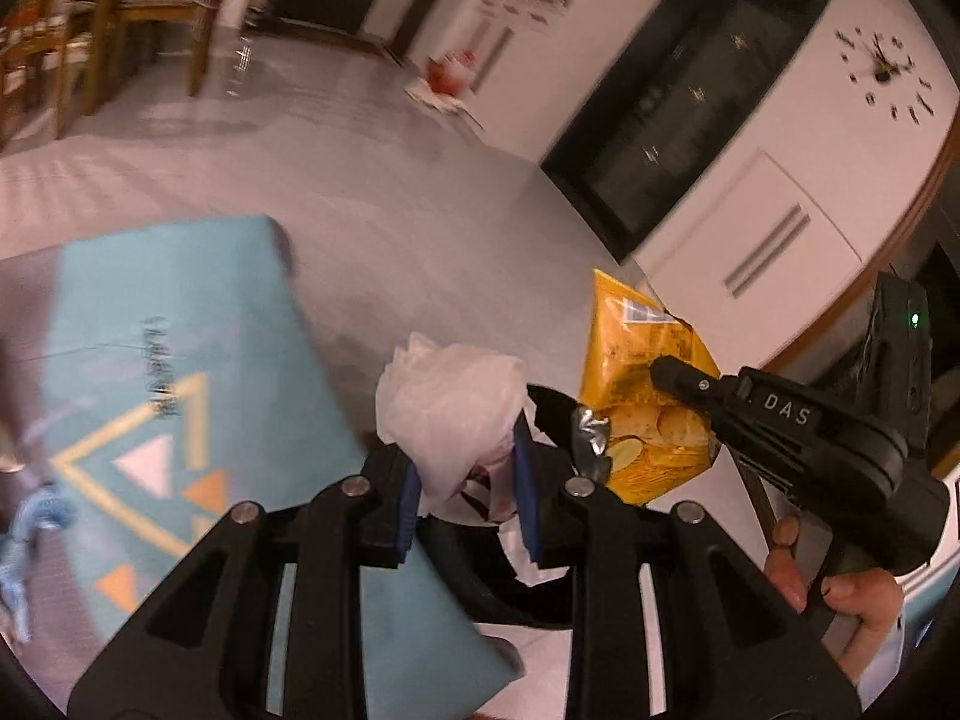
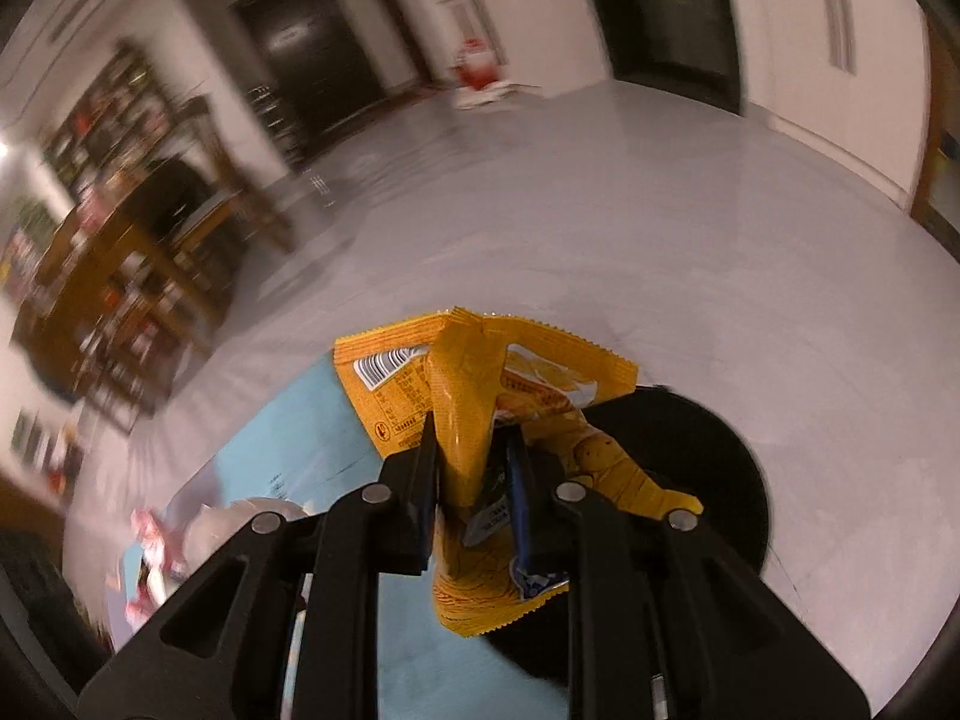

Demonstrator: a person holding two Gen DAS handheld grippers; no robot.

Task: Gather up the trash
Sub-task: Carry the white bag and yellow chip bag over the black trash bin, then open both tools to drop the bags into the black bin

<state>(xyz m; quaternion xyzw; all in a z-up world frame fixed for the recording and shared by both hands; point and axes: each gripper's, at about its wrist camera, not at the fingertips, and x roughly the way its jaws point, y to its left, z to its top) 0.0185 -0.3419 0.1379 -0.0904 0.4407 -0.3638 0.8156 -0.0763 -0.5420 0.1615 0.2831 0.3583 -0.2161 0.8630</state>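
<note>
So both grippers are clamped nearly shut on trash, left gripper (image 1: 465, 468) pinching a crumpled white tissue wad (image 1: 447, 396), right gripper (image 2: 474, 480) squeezing a yellow chip bag (image 2: 474, 396) at its 12 o'clock, probably carrying them over the black bin (image 2: 708, 456).

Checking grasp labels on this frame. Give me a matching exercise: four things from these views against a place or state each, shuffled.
Things:
1. white crumpled bag
2. yellow chip bag
3. black bin
4. wall clock

Places or states:
A. on the white wall, top right of the left wrist view
B. clamped in the left gripper
C. on the grey floor, below the held trash
D. clamped in the right gripper

Pairs: 1-B, 2-D, 3-C, 4-A
</note>
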